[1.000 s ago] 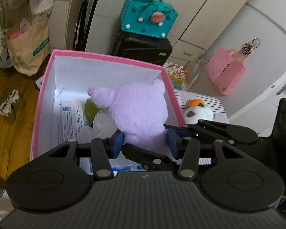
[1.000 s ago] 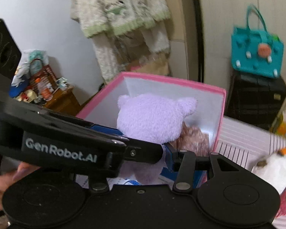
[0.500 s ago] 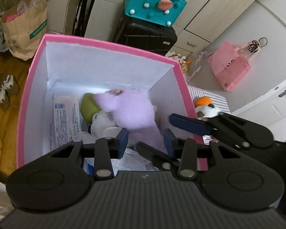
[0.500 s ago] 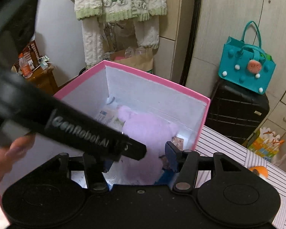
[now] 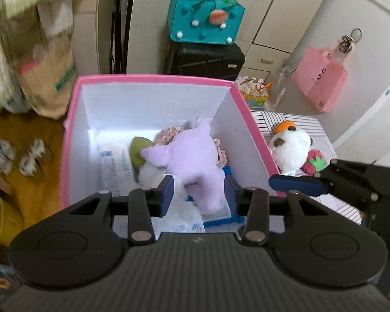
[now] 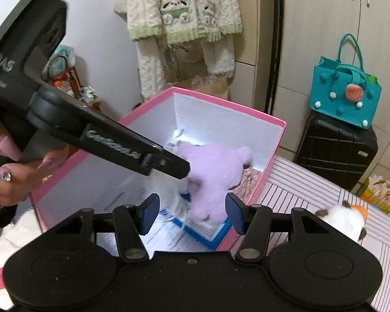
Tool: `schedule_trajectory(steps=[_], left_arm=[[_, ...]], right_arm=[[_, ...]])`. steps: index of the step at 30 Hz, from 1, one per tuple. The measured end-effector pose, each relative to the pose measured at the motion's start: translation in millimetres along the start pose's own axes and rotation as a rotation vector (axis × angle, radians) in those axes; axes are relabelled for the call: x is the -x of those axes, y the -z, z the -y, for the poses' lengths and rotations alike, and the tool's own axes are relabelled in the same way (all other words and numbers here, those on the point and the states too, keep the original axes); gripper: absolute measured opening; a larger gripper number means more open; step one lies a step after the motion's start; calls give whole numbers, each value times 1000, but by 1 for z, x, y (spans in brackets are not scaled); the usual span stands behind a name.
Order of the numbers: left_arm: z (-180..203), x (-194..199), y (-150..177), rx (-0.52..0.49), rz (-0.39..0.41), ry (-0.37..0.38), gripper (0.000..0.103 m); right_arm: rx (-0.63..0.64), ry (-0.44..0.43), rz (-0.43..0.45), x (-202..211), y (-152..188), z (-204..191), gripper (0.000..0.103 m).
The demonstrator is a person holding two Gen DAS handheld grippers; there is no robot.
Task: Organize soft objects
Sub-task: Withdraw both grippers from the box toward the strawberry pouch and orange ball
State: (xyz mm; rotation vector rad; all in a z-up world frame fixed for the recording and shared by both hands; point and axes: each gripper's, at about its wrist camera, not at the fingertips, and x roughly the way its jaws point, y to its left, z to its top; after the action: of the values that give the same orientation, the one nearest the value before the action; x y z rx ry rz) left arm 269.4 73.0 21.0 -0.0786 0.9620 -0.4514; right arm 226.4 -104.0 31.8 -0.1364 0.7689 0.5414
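With the purple plush [image 5: 195,161] lying in the pink box [image 5: 153,79], your left tool [image 5: 199,191] and right tool [image 6: 192,213] stand spread, empty. You still have the white plush [image 5: 291,148] on the counter [image 6: 312,189] to box.

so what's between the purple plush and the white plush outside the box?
The pink box's right wall. Left wrist view: purple plush inside it, white plush just outside on the striped cloth.

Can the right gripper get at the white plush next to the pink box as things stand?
Probably yes. The right gripper is open with nothing pressed between its pads, and the white plush sits in the open on the striped surface, outside the pink box, which is not between them.
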Motion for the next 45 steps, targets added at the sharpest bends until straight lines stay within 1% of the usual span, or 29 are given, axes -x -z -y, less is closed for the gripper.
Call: schedule_trajectory(steps=[7, 18, 23, 32, 36, 41, 45], left_arm=[[12, 42, 16, -76, 23, -45, 48], [42, 102, 43, -161, 72, -107, 53], [58, 119, 57, -199, 53, -80, 55], [83, 141, 79, -271, 61, -92, 60], [92, 145, 87, -289, 52, -81, 61], [107, 143, 99, -329, 27, -60, 61], [123, 140, 106, -369, 4, -36, 61]], right_arm=[[-14, -55, 21, 31, 4, -7, 61], [35, -86, 60, 83, 12, -23, 61], [53, -100, 58, 100, 19, -26, 61], [71, -102, 68, 136, 37, -29, 62], [61, -91, 78, 152, 48, -24, 63], [41, -103, 96, 167, 65, -15, 64], [24, -76, 93, 173, 78, -5, 65]])
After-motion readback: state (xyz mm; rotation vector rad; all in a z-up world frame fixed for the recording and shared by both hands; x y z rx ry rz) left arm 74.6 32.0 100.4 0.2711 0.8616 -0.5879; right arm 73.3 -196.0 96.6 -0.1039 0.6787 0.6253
